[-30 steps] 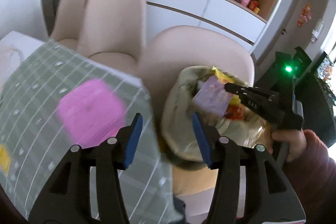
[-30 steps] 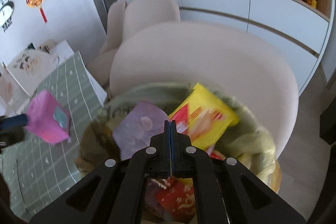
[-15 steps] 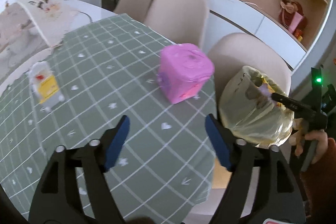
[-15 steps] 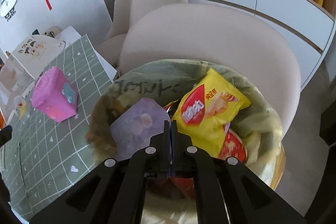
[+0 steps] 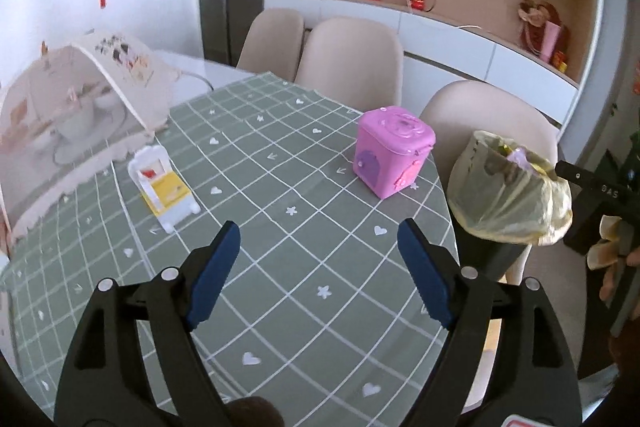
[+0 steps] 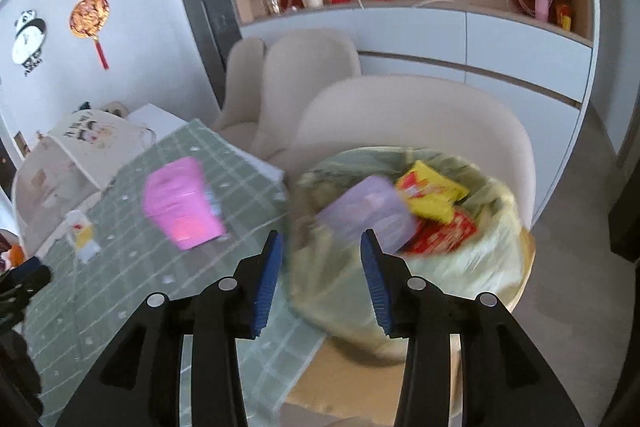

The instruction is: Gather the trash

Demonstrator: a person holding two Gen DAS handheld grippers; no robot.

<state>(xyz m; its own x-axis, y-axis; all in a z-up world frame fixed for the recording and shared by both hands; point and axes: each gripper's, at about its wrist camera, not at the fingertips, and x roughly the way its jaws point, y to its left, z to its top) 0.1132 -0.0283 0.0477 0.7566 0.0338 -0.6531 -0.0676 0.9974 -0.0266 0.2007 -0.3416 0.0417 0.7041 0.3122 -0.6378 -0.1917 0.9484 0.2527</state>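
The left gripper [image 5: 318, 245] is sitting at the bottom of the left wrist view, over the green checked tablecloth [image 5: 280, 279]. Its blue pads are standing wide apart and nothing is between them. They have just been opening a little more.

In the middle right of that view, a pink box [image 5: 390, 157] is standing on the cloth. At the middle left, a small white and yellow packet [image 5: 164, 193] is lying flat on the cloth, well apart from the pink box. Behind the packet, at the left edge, a mesh food cover [image 5: 76, 115] is sitting over some dishes.

At the right of the view, the trash bag [image 5: 508, 195] is standing open beside the table, in front of a beige chair [image 5: 488, 111]. The right gripper is showing as a dark shape at the right edge, just beside the bag.

In the right wrist view, the right gripper [image 6: 322, 253] is at the bottom middle, with the bag's near side showing behind it. Its pads have just been opening and are now apart, with nothing between them. Inside the bag, at the middle right, a pale purple wrapper [image 6: 368, 213] is lying next to a yellow snack packet [image 6: 432, 193] and a red wrapper [image 6: 444, 233]. This view is blurry.
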